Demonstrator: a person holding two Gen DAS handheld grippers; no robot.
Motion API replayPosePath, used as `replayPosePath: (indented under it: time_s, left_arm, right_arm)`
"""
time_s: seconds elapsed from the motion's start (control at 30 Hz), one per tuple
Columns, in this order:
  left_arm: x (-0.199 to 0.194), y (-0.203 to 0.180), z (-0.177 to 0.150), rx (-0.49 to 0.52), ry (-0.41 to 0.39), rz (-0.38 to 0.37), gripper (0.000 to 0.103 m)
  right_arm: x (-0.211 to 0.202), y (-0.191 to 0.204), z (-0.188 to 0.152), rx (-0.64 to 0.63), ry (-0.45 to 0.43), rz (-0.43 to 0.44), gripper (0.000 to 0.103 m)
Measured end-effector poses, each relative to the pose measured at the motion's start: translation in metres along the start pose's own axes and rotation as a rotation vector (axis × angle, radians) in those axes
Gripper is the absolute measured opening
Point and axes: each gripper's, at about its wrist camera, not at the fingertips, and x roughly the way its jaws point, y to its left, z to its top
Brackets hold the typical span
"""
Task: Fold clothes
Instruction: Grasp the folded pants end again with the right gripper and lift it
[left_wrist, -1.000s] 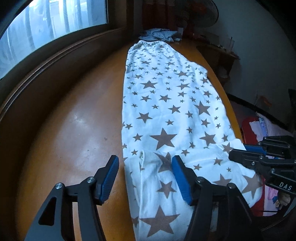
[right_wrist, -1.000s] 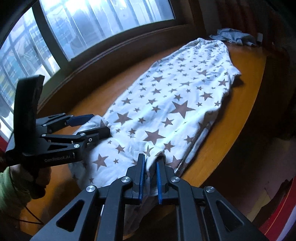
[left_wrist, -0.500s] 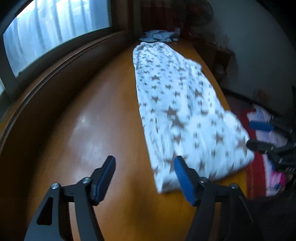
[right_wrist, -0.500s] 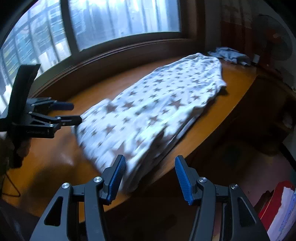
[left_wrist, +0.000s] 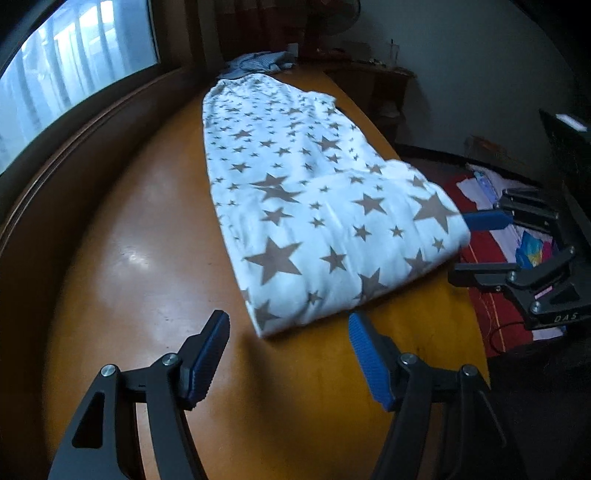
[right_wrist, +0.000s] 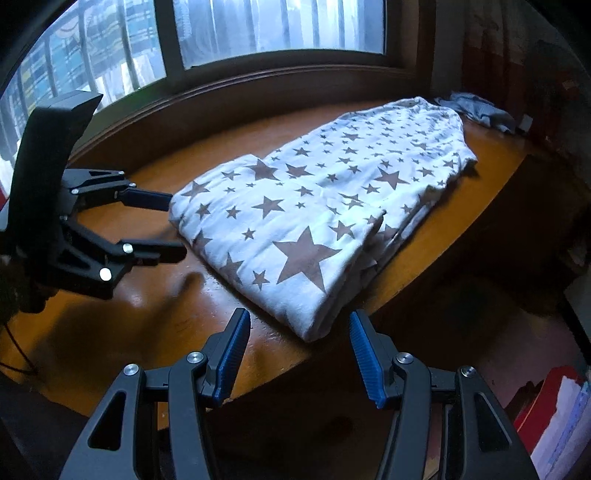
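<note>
1. Now the white star-print garment (left_wrist: 314, 221) lies flat on the orange-brown desk (left_wrist: 140, 240), running from the centre of the left wrist view up toward the top of the frame.
2. Its near end is doubled over on itself, with a rounded fold edge at the lower middle of the right wrist view (right_wrist: 295, 236).
3. Spread wide and holding nothing, the left claw (left_wrist: 288, 354) sits at the bottom of its own frame, its blue pads (left_wrist: 208, 356) over bare desk just short of the garment's near corner.
4. Equally wide and empty, the right claw (right_wrist: 300, 356) sits at the bottom of its frame, near the folded corner and the desk's front edge, not touching the cloth.
5. Each claw shows in the other's view: the right one at the right edge (left_wrist: 491, 247), the left one at the left edge (right_wrist: 162, 225), both just beside the garment.
6. A crumpled blue-grey cloth (right_wrist: 480, 110) lies beyond the garment's far end, in the upper right of the right wrist frame.
7. A window (right_wrist: 258, 26) spans the top of that frame.
</note>
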Motion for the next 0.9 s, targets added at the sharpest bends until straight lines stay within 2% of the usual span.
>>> replayPosePath:
  time_s: [0.13,0.2,0.27,0.33,0.43,0.7,0.9]
  left_arm:
    - [0.011,-0.001,0.002,0.003,-0.010,-0.045,0.065]
    - [0.013,-0.002,0.004,0.016,-0.023,-0.036,0.065]
    - [0.014,-0.002,0.004,0.017,-0.038,-0.034,0.065]
    - [0.017,-0.002,0.007,0.011,-0.048,-0.037,0.065]
    - [0.013,-0.003,0.010,0.001,-0.066,-0.048,0.060]
    - [-0.017,-0.013,0.031,-0.028,-0.122,-0.047,0.060]
    - [-0.033,-0.013,0.052,-0.059,-0.153,-0.035,0.060]
  right_arm:
    - [0.008,0.004,0.000,0.013,0.011,-0.023,0.055]
    - [0.010,0.007,0.000,0.010,0.009,-0.039,0.051]
    - [0.011,0.010,0.000,0.004,0.004,-0.056,0.045]
    - [0.011,0.010,0.001,-0.003,0.003,-0.063,0.030]
    - [0.007,0.008,0.002,0.006,-0.001,-0.053,0.019]
    - [-0.027,0.003,0.006,-0.005,-0.053,-0.040,0.018]
    - [-0.038,-0.015,0.031,0.023,-0.141,-0.025,0.018]
